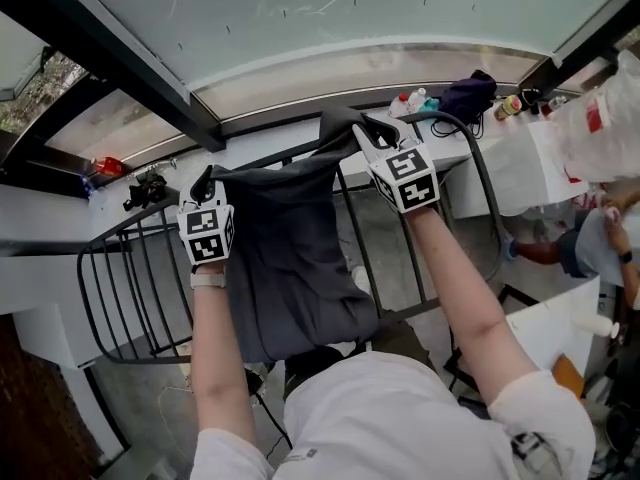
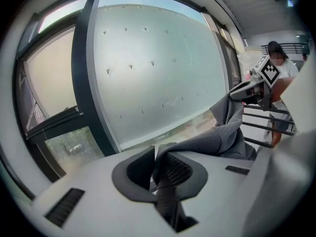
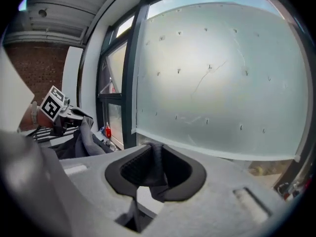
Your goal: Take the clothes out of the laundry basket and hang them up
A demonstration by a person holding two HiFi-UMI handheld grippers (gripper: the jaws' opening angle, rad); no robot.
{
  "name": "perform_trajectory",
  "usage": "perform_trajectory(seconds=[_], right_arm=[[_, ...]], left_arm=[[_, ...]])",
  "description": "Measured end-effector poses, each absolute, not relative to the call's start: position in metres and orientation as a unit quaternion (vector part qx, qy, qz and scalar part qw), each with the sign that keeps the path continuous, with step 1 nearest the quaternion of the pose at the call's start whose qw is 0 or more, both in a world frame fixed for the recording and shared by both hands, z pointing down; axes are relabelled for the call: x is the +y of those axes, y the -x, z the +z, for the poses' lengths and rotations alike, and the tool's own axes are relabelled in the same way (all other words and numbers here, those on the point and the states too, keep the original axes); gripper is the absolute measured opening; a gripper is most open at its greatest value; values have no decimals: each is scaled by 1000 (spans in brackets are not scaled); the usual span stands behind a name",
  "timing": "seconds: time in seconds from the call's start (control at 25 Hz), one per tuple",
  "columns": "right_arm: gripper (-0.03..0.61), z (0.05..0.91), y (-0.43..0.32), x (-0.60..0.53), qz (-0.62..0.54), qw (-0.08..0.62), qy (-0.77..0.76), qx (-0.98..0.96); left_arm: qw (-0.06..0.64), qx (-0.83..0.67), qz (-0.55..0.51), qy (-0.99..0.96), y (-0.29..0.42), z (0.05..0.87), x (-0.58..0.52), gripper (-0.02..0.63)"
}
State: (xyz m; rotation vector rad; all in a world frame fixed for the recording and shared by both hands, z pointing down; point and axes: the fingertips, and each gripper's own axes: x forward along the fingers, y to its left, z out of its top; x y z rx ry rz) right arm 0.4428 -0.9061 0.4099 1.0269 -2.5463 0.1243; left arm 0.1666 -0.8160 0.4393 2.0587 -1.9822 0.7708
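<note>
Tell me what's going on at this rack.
A person with tongs in each hand is hanging a dark grey garment on a black drying rack beside the window. The left tongs pinch one top corner and the right tongs grip the other, holding the cloth spread. Most of it drapes across the bars.

- frosted window pane (image 1: pixel 330 8), dark frame (image 1: pixel 120 58), daylight through it
- white sill (image 1: pixel 60 208) under window
- brick wall (image 3: pixel 34 63) at left
- grey floor (image 1: pixel 140 398)
- white table (image 1: pixel 520 168) at right, cluttered with bottles
</note>
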Motion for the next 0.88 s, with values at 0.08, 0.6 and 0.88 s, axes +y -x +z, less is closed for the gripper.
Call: perform_trajectory(seconds=[0.08,0.6,0.88], right_arm=[[60,425,-438,-902,57,215,-348,-911],[249,428,-408,-857,90,184,-278,-938],[248,427,-363,-806,88,185,-213,-955]], left_arm=[[101,-666,268,-689,-166,452,-808,58],[162,-690,266,-653,-160,481,-717,188],[198,-680,262,-656,-168,495,-648,219]])
